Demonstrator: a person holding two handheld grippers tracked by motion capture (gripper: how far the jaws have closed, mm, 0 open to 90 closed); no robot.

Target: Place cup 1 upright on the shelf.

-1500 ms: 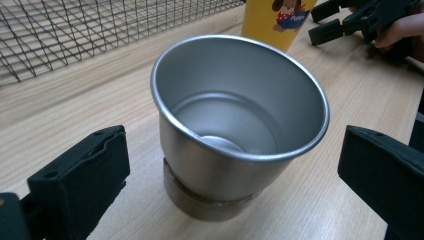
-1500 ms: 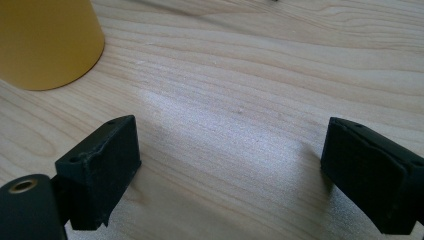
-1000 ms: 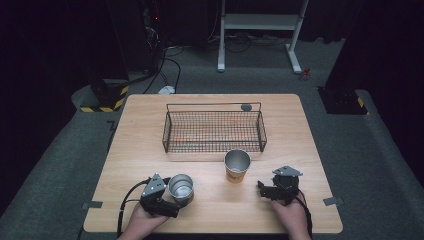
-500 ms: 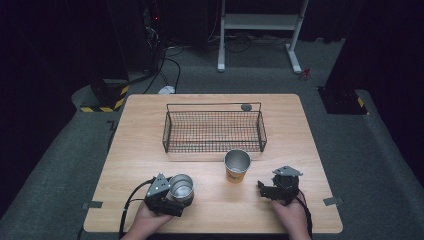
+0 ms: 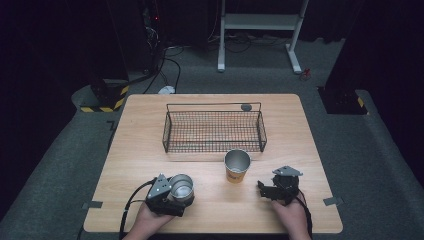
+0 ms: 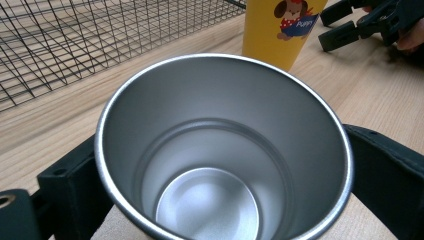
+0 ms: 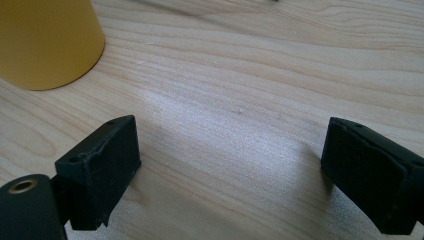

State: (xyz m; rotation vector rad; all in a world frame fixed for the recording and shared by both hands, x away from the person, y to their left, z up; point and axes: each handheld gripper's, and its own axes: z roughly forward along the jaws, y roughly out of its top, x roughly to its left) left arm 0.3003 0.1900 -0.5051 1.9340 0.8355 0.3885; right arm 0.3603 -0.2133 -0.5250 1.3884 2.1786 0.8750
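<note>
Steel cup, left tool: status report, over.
Left tool jaws just closing around steel cup, either side. Right tool open, empty, on table. Yellow cup stands between cup and wire basket.

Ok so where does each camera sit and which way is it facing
High view: above the person's side, facing forward and down on the table; both hands, left tool, right tool.
Left gripper view: rides the left tool, looking into the steel cup between its jaws.
Right gripper view: rides the right tool, jaws apart over bare wood.
Shared: all show the yellow cup.
</note>
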